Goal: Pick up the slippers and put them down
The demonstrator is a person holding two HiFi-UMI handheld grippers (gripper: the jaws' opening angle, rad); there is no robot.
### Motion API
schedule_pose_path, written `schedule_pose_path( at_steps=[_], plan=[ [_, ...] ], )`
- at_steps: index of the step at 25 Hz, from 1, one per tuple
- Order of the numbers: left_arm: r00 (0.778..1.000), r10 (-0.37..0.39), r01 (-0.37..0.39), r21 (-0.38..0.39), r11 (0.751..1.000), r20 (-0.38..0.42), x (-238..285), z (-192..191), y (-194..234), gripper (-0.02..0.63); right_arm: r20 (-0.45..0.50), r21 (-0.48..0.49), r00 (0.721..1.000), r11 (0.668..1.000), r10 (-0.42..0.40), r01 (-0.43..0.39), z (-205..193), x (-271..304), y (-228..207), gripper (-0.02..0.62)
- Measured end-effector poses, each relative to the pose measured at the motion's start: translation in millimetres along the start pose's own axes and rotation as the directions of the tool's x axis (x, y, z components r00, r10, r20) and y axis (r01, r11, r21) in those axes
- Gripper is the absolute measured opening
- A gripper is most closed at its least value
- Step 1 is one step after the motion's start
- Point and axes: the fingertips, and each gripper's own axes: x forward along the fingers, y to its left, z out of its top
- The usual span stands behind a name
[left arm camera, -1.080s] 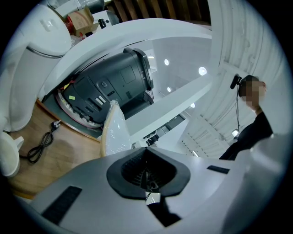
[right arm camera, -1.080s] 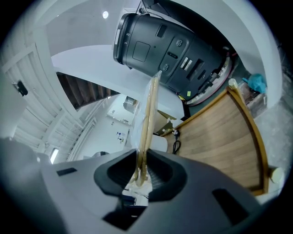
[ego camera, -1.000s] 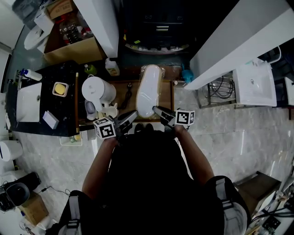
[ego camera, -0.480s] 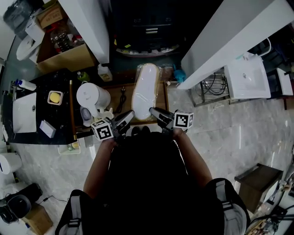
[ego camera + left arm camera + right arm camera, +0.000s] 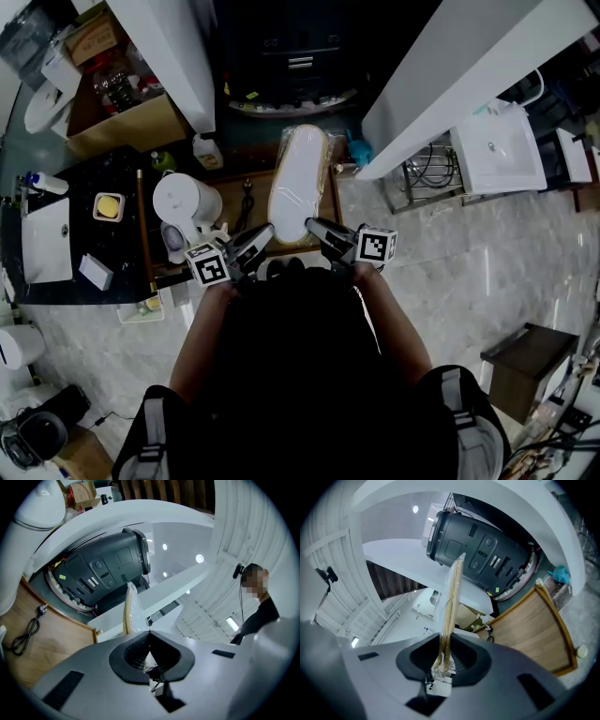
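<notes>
While the wrapped slippers [image 5: 298,178] hang over the wooden worktop [image 5: 335,192], the left tool [image 5: 264,234] clamps the film at their near edge and the right tool [image 5: 317,228] pinches the sole edge. Move both together and level, since I judge the film may slip.

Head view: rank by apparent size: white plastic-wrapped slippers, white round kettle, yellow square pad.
1. white plastic-wrapped slippers
2. white round kettle
3. yellow square pad
The slippers are held nearer the camera, so their margin is unsure.

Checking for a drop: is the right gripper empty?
No, the right gripper is shut on the edge of the plastic-wrapped slipper.
</notes>
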Motion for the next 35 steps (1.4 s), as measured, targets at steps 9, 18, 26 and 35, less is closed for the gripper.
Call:
schedule_pose_path(
  at_steps=[9,18,26,35],
  plan=[
    [1.000,-0.017,0.017,0.004,1.000,-0.011,-5.1,4.5,-1.0,0.011,0.031,0.000,0.999,1.000,0.025,-0.025,4.1,3.9,10.2,0.077],
    [0.999,-0.029,0.030,0.010,1.000,-0.021,-10.8,7.2,1.1,0.011,0.057,0.015,0.998,1.000,-0.004,0.003,-3.0,1.8,5.4,0.078],
    [0.998,-0.046,0.046,0.012,0.999,-0.038,-10.9,8.5,3.4,0.011,0.070,0.018,0.998,1.000,-0.008,0.007,-5.1,3.5,6.5,0.078],
    [0.997,-0.074,0.074,-0.008,0.997,-0.038,-13.7,10.1,3.1,0.011,0.067,0.010,0.998,1.000,-0.006,0.005,-7.9,7.4,7.2,0.078]
  ],
)
